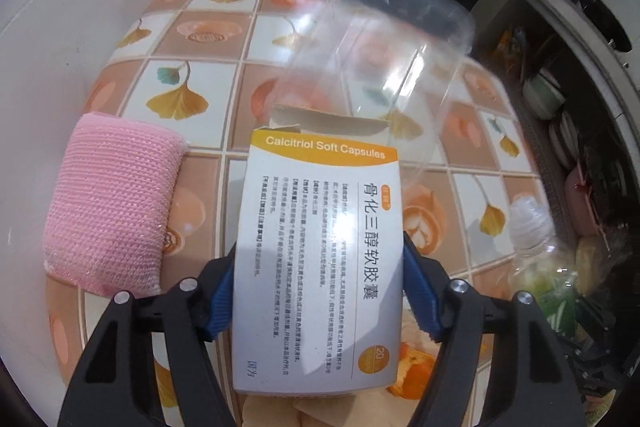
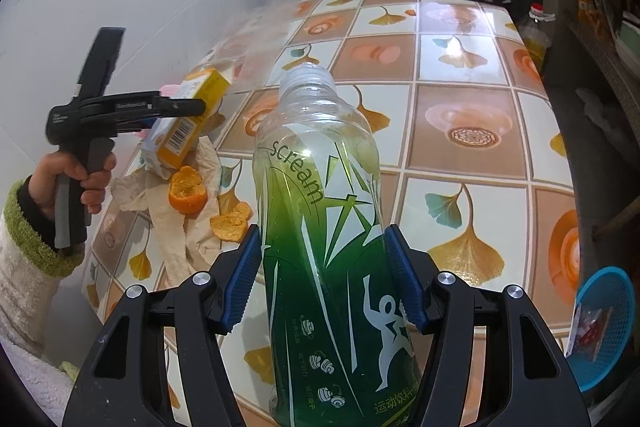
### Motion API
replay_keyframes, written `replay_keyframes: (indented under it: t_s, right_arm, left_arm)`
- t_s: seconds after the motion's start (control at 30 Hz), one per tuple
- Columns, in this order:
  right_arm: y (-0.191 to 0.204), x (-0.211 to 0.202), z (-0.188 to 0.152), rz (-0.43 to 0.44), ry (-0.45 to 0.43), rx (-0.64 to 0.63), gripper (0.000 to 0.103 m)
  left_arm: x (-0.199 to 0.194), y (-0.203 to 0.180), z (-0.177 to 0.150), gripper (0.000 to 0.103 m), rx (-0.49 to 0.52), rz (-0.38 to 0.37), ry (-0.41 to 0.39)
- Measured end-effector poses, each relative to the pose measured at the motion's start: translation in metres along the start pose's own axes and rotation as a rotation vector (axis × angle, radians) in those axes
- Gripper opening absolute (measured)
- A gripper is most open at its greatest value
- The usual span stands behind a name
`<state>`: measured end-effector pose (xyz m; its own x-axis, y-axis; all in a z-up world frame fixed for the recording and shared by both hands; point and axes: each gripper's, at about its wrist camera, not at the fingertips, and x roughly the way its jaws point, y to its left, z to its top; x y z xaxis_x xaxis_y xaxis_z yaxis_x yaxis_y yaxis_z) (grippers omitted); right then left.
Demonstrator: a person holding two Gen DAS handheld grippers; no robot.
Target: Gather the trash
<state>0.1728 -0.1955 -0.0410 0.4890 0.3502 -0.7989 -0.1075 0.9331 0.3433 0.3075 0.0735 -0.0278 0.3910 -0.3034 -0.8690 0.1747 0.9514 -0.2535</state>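
The Calcitriol Soft Capsules carton (image 1: 320, 259) is thin cardboard with its top flap torn open, so it is probably empty, very light and easy to crush; a hold across its flat sides, low on the body as now, with gentle pressure, looks the safest way to carry it. The left gripper (image 1: 318, 291) has its blue pads (image 1: 222, 297) pressed against both long edges of the carton, which stands lengthwise between the fingers, its open end pointing away from the camera. From the right wrist view the same carton (image 2: 188, 115) hangs tilted in the air above the tiled table (image 2: 460, 131), over a crumpled paper towel (image 2: 176, 223) and orange peels (image 2: 188, 189).

The Scream drink bottle (image 2: 332, 227) is clear, thin-walled plastic with a slick green label; it looks nearly empty, so light but slippery and springy. The right gripper (image 2: 324, 283) is closed round its mid-body, jaws spread wide to the bottle's width, cap pointing forward. A grip on the label zone, not the tapering shoulder, seems least likely to slide.

Beyond the carton, a clear plastic tray (image 1: 384, 67) is seen blurred and tilted, and a pink sponge (image 1: 112, 203) lies on the table to the left. A blue basket (image 2: 604, 323) sits at the table's right edge, near the right gripper.
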Motion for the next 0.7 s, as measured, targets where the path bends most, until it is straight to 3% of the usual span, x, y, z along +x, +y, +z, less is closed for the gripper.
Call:
replay_keyframes:
  t_s: [0.37, 0.5, 0.7]
  right_arm:
    - [0.008, 0.005, 0.004, -0.038, 0.055, -0.006, 0.061]
    - [0.012, 0.004, 0.008, -0.051, 0.07, -0.039, 0.07]
    - [0.017, 0.004, 0.015, -0.035, 0.11, -0.072, 0.074]
  left_arm:
    - [-0.062, -0.004, -0.016, 0.069, -0.026, -0.138, -0.158]
    - [-0.076, -0.012, -0.028, 0.069, -0.033, -0.182, -0.18]
    - [-0.086, -0.018, -0.043, 0.069, -0.055, -0.242, -0.194]
